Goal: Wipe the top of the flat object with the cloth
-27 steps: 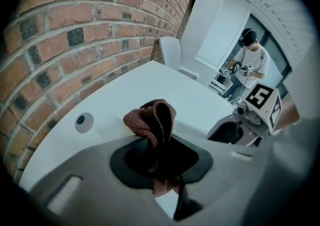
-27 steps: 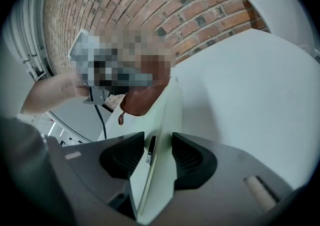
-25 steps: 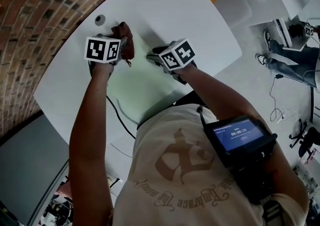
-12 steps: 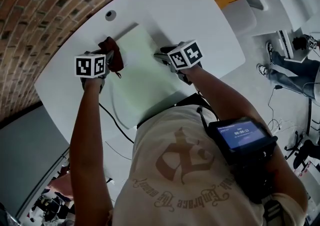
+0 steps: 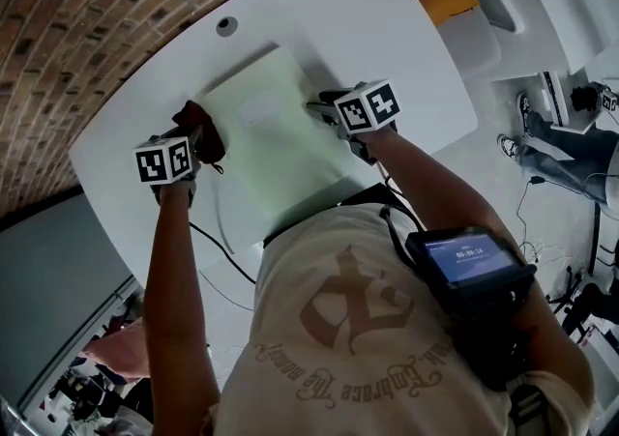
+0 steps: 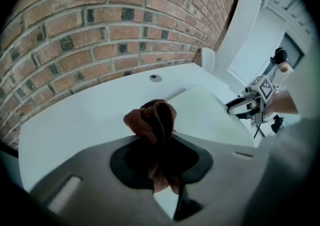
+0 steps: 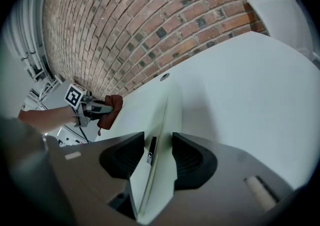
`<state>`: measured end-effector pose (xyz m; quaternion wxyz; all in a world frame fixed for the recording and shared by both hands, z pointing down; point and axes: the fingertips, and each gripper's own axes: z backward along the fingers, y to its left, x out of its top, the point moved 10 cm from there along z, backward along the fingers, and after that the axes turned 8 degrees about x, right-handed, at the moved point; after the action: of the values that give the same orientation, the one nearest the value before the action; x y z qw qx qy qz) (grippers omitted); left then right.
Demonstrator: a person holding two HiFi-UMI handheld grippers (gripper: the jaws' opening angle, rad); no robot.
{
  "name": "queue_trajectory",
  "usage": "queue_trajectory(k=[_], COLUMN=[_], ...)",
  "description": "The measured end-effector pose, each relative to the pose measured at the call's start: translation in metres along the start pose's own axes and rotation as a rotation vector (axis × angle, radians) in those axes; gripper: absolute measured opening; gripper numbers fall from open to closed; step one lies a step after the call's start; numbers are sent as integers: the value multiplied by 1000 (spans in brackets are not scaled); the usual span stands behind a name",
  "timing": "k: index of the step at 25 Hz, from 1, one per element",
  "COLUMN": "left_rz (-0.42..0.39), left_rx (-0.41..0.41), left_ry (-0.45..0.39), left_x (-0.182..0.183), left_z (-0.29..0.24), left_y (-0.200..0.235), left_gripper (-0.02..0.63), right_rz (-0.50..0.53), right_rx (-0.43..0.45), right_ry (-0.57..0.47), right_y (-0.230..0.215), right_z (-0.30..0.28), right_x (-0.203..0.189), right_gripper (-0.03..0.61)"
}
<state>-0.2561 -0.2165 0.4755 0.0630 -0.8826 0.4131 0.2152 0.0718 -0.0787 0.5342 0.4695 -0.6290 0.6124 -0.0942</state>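
Pinching hard with the fingers [image 6: 127, 162] of the left gripper [image 6: 161, 145]: closed right down on a bunched brown cloth [image 6: 151, 118], with a knot of it poking out past the tips and a tail hanging below. Holding that cloth low at the left edge of the flat object [image 5: 276, 139], a pale green board lying flat on the white table [image 5: 397, 28]. Looks to be just off the board and over bare tabletop, though hard to call from the head view. Now over to the opposite edge: parked there with the right gripper [image 7: 157, 152], angled downward, fingers [image 7: 192, 157] spread wide. Straddling that thin edge, with a small metal piece showing in the gap and clear space either side, so not clamped on anything. Further out, beyond the board, spotting a small round grey fitting [image 5: 226, 25] set in the tabletop close to the brick wall [image 5: 77, 28]. Nearer in, catching a black cable [image 5: 222, 251] trailing off the table's near edge beside the left forearm, plus a dark device with a lit blue screen [image 5: 462, 260] strapped at the chest.
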Motion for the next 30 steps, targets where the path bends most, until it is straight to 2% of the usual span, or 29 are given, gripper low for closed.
queue_trajectory(k=[3,5,9,14,18,23,27,30], left_rz=[24,29,6,-64,-123,-148,-187,-193], left_rx=[8,-14,-108,-244,-309,-404,-414,-388], left_ry=[-7,-26,-79,-116,-94,-56,-22,3], left_x=[-5,0,23,58,77,98,111,114], left_z=[6,11,19,16,-1,-26,-46,-57], left_y=[4,1,-23,-71,-114,-167,-196,-203], left_gripper=[75,75,75,75,75,75,75,75], right_rz=[14,22,1,-12,3,-31,-28,-39], right_rx=[1,0,32,55,30,17,23,31], right_ry=[-9,-18,-36,-26,11,12,17,18], right_y=[2,4,10,17,18,12,11,11], right_z=[1,2,5,12,16,24,24,23], right_x=[1,2,-1,-8,-19,-32,-36,-38], right_gripper=[184,181,223,239,238,207,181,170])
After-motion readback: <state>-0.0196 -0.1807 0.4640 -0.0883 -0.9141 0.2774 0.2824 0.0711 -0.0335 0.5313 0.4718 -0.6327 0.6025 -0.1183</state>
